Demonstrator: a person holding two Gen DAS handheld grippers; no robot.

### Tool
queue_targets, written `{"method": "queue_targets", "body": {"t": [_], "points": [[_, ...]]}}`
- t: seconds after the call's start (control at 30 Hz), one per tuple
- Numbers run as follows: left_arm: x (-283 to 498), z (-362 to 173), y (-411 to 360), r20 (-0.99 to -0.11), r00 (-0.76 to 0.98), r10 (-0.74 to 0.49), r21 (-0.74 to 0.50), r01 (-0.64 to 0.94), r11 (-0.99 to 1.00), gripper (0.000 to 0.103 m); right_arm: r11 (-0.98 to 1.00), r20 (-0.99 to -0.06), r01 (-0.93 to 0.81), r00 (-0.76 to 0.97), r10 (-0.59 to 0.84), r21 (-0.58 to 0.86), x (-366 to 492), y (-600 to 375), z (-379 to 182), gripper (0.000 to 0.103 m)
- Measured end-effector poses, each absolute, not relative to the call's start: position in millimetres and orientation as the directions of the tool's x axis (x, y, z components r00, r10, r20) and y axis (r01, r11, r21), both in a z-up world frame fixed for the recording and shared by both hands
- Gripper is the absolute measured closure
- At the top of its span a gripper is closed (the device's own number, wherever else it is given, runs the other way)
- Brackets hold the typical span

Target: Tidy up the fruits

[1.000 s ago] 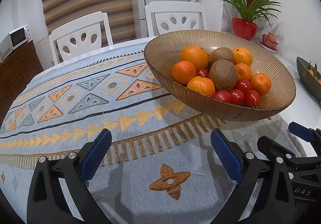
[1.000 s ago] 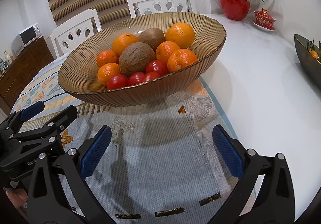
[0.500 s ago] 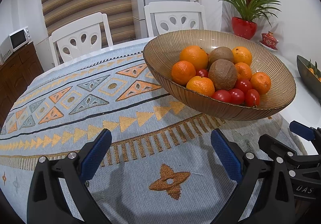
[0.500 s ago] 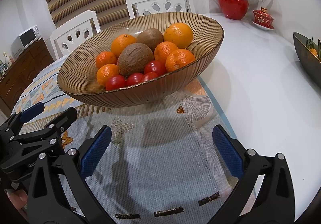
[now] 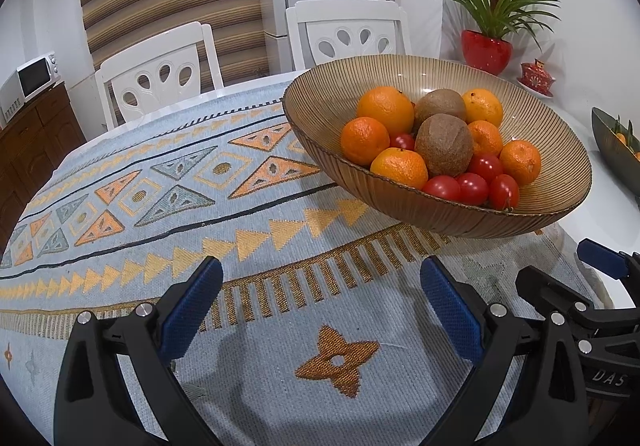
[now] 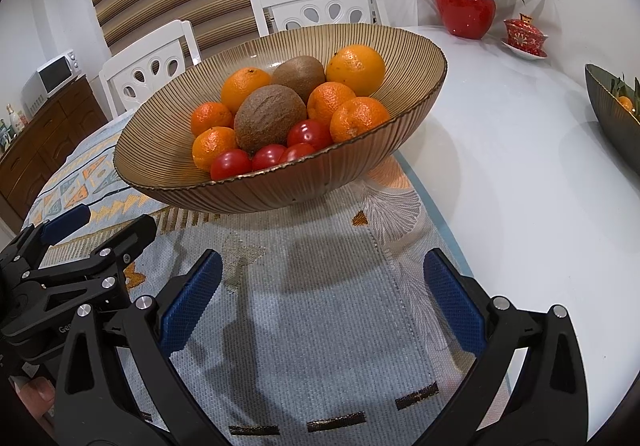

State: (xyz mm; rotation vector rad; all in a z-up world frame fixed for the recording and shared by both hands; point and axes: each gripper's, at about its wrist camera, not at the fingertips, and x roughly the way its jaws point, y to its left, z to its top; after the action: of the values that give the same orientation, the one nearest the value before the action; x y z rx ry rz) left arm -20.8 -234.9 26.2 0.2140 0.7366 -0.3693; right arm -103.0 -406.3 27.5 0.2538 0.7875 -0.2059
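A: Fruit's all in the brown ribbed bowl (image 6: 168,150), sitting on the patterned cloth (image 5: 160,186) at the near part of the white table (image 6: 520,166). Oranges (image 6: 355,65), two kiwis (image 6: 270,118), and cherry tomatoes (image 6: 231,164) packed against the near rim.

B: Risk?

A: My read: the pile. It's loosely heaped, and the tomatoes sit low by the rim under the bigger fruit. Pull a kiwi or orange out and the neighbours may roll, possibly over the edge. The bowl is wide and looks to stand on a small foot, so pressing on the rim could tip it. Tomatoes look soft; a hard squeeze could split one.

B: Anything else nearby?

A: Dark dish (image 6: 612,106) at the far right with some fruit in it, well apart. Red plant pot (image 6: 466,12) and small red lidded cup (image 6: 524,36) at the back.

B: Claws?

A: Left claw (image 5: 320,310) is spread wide, holding nothing, touching nothing I can see, over the cloth short of the bowl. Right claw (image 6: 322,306) is the same: wide, empty, near the cloth's edge. They sit side by side, each in the other's view.
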Motion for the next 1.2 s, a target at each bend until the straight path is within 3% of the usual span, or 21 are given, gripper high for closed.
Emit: {"method": "queue_targets", "body": {"t": [1.2], "points": [[-17.3, 21.4, -234.8, -0.697, 0.676, -0.24, 0.07, 0.397, 0.915, 0.005, 0.95, -0.723, 0.276, 0.685, -0.088, 0.146, -103.0, -406.0, 26.2, 0.003]]}}
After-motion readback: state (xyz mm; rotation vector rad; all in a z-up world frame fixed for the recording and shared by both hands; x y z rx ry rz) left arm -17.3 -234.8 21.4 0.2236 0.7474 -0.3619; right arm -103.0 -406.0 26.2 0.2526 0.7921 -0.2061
